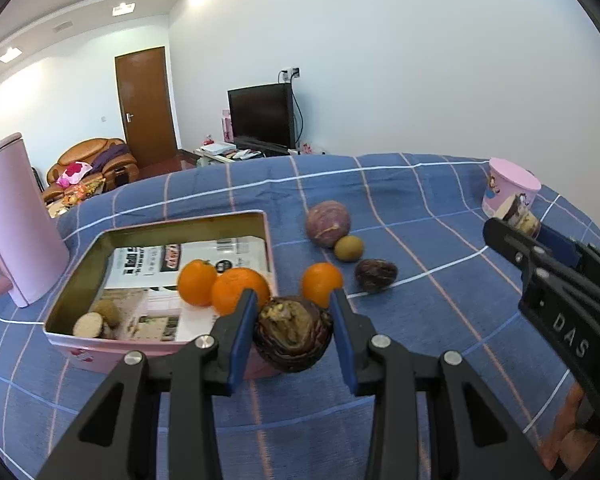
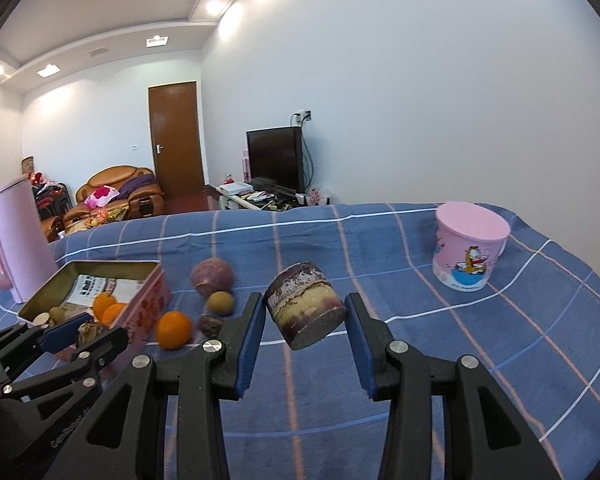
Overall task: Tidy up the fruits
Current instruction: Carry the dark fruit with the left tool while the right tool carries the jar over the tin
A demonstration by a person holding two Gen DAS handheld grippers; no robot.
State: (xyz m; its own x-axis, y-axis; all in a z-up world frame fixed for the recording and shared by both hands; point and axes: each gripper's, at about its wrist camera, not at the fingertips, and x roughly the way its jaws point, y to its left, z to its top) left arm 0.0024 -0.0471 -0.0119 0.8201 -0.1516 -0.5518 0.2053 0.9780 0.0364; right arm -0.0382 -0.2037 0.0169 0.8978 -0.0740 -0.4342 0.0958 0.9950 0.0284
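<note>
Oranges [image 1: 240, 290]: two in tin [image 1: 80, 344], one [image 1: 322, 284] outside.

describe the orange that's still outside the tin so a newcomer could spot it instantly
Start at the open pink tin on the blue checked tablecloth. Just off its right-hand wall, on the cloth, sits the lone orange. Two more oranges lie inside the tin; this one heads a row with a dark wrinkled fruit beside it.

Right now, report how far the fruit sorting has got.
Done: two oranges lie in the pink tin. In hand: left claw grips a dark wrinkled fruit; right claw grips a cut cane piece. Left: one orange and three other fruits on the cloth.
</note>
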